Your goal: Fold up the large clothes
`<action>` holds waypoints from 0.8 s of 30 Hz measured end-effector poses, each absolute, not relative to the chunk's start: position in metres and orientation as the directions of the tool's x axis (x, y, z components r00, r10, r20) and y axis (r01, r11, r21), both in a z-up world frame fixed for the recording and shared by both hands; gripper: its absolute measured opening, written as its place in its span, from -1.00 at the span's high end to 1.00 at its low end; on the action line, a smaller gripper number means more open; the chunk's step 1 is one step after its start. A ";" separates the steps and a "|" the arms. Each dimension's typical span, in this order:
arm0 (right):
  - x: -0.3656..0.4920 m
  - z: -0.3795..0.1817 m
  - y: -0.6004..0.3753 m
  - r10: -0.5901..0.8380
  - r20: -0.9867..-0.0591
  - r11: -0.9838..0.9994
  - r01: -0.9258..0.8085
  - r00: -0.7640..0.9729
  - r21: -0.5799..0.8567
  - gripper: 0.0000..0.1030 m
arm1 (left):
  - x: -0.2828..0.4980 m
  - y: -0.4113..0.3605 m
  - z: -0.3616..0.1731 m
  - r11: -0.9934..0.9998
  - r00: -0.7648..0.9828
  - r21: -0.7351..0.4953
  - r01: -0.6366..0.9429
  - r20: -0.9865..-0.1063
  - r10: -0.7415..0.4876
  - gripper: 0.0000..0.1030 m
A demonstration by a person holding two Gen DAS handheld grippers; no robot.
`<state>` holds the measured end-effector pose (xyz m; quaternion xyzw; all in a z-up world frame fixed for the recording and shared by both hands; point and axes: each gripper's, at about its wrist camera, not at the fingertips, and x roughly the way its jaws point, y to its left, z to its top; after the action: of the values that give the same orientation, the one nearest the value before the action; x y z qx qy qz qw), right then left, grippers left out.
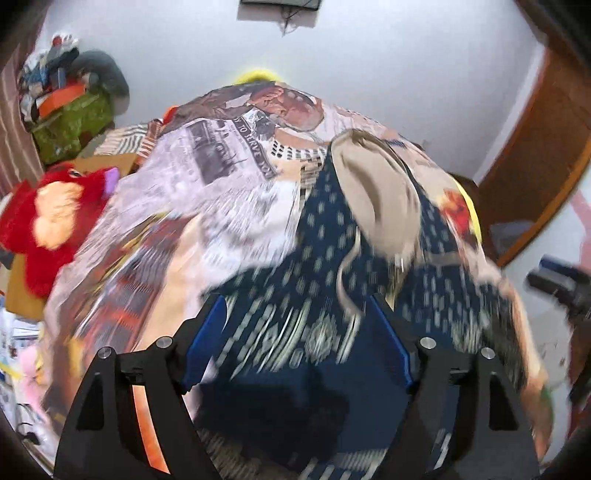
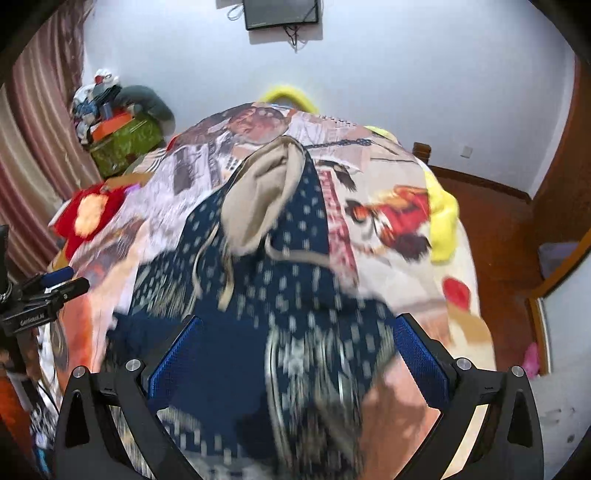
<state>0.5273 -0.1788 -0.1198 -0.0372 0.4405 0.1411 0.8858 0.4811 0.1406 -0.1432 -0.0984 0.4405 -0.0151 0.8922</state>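
**Two open grippers above a navy hoodie**

Both the left gripper (image 1: 295,332) and the right gripper (image 2: 299,350) stand wide, holding nothing; the navy patterned hoodie (image 2: 295,288) lies just below them on the bed (image 2: 402,166), long axis running toward the far edge, beige hood (image 2: 258,199) farthest; a green box (image 2: 125,144) beyond the bed's far left corner holds heaped clutter.

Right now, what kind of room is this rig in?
Most likely a bedroom in a home: a bed under a printed blanket, a red plush toy beside it, striped curtains, and a wall-mounted screen. A navy patterned hooded garment lies on the blanket.
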 end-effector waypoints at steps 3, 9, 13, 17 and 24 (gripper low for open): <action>0.586 -0.138 -0.166 0.189 -0.824 0.962 -0.270 0.534 0.045 -0.99 | 0.539 0.135 -0.153 0.971 0.573 -0.227 -0.073 -0.807 -0.145 -0.50; 0.690 -0.184 -0.164 0.255 -0.852 0.962 -0.210 0.458 0.175 -0.98 | 0.623 0.121 -0.192 0.962 0.502 -0.252 -0.103 -0.848 -0.168 -0.50; 0.752 -0.215 -0.167 0.346 -0.844 0.936 -0.095 0.410 0.338 -0.98 | 0.664 0.115 -0.222 0.937 0.466 -0.323 -0.131 -0.854 -0.229 -0.50; 0.780 -0.238 -0.166 0.387 -0.834 0.911 -0.026 0.394 0.411 -0.75 | 0.682 0.117 -0.241 0.937 0.495 -0.292 -0.191 -0.853 -0.165 -0.50; 0.774 -0.237 -0.141 0.402 -0.785 0.914 -0.158 0.471 0.373 0.34 | 0.678 0.095 -0.239 0.951 0.549 -0.275 -0.139 -0.821 -0.157 0.48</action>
<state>0.7744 -0.1413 -0.2375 0.1251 0.4872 0.1650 0.8484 0.6776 0.0945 -0.2389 -0.1561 0.4750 -0.0051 0.8660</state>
